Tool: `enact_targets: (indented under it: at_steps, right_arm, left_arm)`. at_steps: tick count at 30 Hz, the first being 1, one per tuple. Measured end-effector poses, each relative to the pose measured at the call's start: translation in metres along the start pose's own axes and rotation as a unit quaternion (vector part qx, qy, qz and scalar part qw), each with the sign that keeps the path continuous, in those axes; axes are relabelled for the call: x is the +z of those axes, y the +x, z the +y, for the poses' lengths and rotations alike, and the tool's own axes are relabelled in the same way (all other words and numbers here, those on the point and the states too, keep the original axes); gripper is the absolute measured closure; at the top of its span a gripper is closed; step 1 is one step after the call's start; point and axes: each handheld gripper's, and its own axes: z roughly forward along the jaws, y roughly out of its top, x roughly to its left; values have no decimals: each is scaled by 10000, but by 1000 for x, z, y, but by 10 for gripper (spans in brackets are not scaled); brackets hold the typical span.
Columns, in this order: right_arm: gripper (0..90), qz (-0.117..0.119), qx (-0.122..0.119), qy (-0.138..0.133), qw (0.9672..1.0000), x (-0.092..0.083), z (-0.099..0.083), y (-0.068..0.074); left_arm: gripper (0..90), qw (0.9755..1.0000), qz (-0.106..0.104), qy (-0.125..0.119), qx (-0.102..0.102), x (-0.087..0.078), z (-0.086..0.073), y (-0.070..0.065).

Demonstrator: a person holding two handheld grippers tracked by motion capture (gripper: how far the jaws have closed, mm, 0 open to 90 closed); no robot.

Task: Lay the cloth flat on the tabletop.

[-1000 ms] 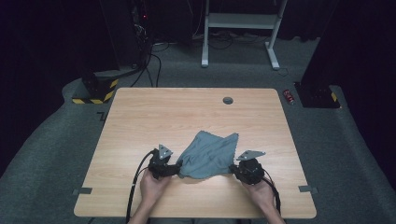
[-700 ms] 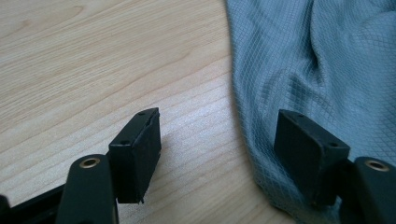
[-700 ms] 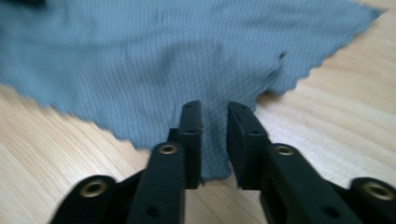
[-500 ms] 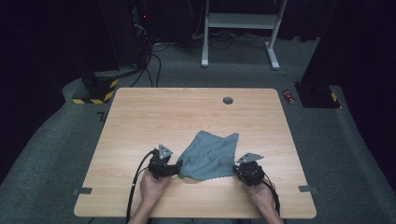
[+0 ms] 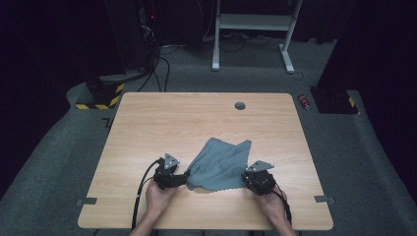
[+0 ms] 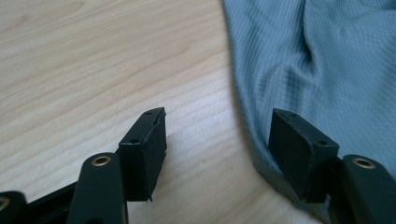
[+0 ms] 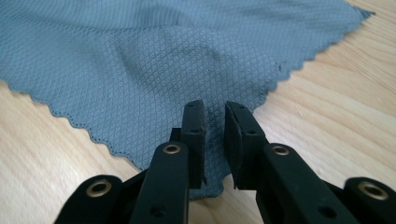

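Grey-blue cloth [image 5: 219, 162] lies cornerwise, left gripper [image 6: 217, 140] wide, right gripper [image 7: 215, 140] narrowly parted over its corner.

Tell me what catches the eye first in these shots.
A rumpled grey-blue cloth with scalloped edges lies near the front of the wooden table. The left tool stands wide open at the cloth's edge. The right tool straddles a pinched fold, its jaws just easing apart.

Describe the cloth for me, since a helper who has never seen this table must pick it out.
On the light wooden table, look at the near edge between the two black grippers. The cloth lies there, rumpled: a grey-blue square with a fine woven grid and zigzag-cut edges, the sole soft thing on the wood.
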Motion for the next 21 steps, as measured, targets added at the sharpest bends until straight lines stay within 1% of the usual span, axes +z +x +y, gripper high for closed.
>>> enact_targets:
  at_steps: [1,2,4,6,8,9,10,11,12,14,15,16,17,18,19,20,21]
  right_arm:
    - [777,0,0,0,10000,0,0,0]
    - [777,17,21,-20,10000,-1,-2,-1]
    - [778,33,123,-23,9999,-2,-3,-1]
    - [771,40,155,-19,9999,-2,-3,-1]
    - [751,-57,113,-22,9999,-2,-1,1]
    - [745,-80,110,-67,9999,-3,0,2]
    - [739,-80,177,-214,9996,-6,3,3]
    - [739,-80,177,-214,9996,-6,3,3]
    - [736,-60,208,-271,9994,-6,5,2]
    - [731,-32,295,-295,9991,-5,6,1]
    - [730,-24,290,-290,9992,-4,6,-1]
    - [729,-14,300,-210,9993,-1,5,-2]
    - [729,-14,300,-210,9993,-1,5,-2]
    - [729,-11,277,-115,9996,1,1,-3]
    - [729,-11,277,-115,9996,1,1,-3]
    - [731,62,294,-107,9995,-1,-5,-5]
    - [731,62,294,-107,9995,-1,-5,-5]
  left_arm:
    - [388,10000,0,0,0,0,0,0]
    - [388,9999,-81,-28,-59,-5,0,-1]
    - [394,9999,-117,-105,19,-13,0,-5]
    - [392,9997,-200,-161,54,-20,-2,-11]
    - [390,9996,-219,-126,139,-23,-4,-18]
    - [388,9995,-219,-54,216,-22,-5,-21]
    - [385,9994,-221,14,275,-21,-6,-25]
    - [385,9992,-208,70,342,-19,-7,-28]
    - [384,9988,-170,132,433,-17,-7,-31]
    - [381,9980,-88,243,571,-13,-7,-35]
    - [376,9976,-30,276,642,-12,-6,-37]
    - [372,9970,10,305,708,-11,-7,-38]
    - [372,9970,45,285,725,-11,-7,-39]
    - [372,9966,76,281,775,-13,-9,-38]
    - [373,9966,76,281,775,-13,-9,-38]
    - [376,9967,74,297,756,-14,-10,-37]
    - [376,9967,66,329,734,-16,-10,-36]
